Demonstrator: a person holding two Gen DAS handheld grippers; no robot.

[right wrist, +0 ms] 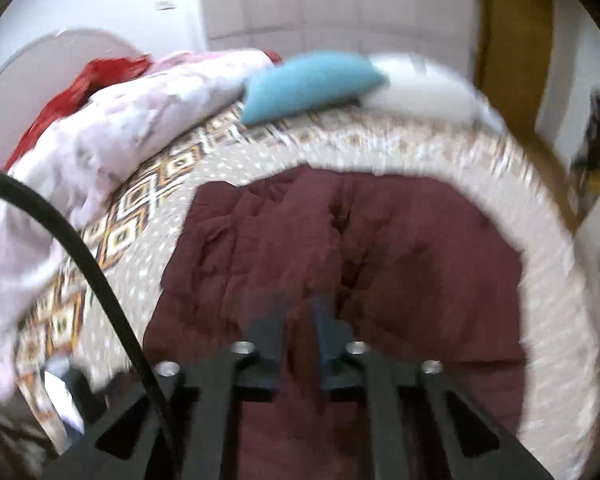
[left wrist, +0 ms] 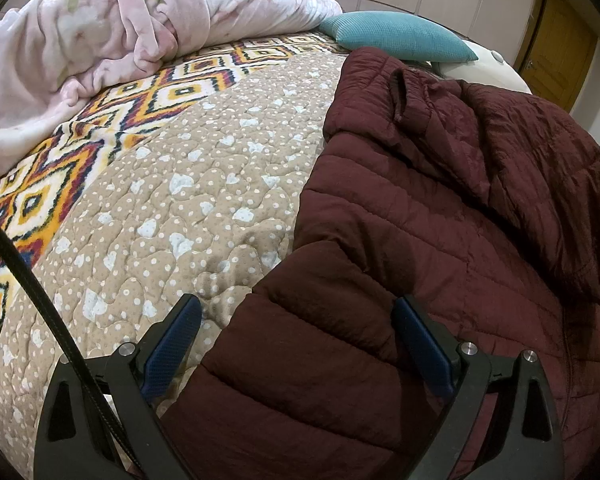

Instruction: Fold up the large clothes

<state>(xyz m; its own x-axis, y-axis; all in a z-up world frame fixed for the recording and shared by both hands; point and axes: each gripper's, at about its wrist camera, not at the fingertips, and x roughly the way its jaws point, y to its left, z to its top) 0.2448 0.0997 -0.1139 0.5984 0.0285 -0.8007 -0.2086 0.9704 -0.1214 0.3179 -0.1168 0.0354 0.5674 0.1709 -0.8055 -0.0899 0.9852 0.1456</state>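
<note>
**Left wrist view: puffer jacket half-sorted on the bed**

Left wrist camera has the maroon jacket (left wrist: 440, 240) lying on the dotted quilt (left wrist: 188, 200) of the bed, hood end pointing away toward the teal pillow (left wrist: 400, 36), so its long axis runs straight away from the tongs. Left tongs (left wrist: 296, 312) are spread wide with the near jacket edge sitting between them, pads not pressing on it.

Right wrist shot is pretty blurry, but the right tongs (right wrist: 298, 320) look clenched over the middle of the jacket (right wrist: 400, 248), and I can't tell if any fabric is pinched.

My guess: left hand is nearer the edge, so it grabs there and folds across toward the right. Pink blanket (left wrist: 80, 40) is well clear.
</note>
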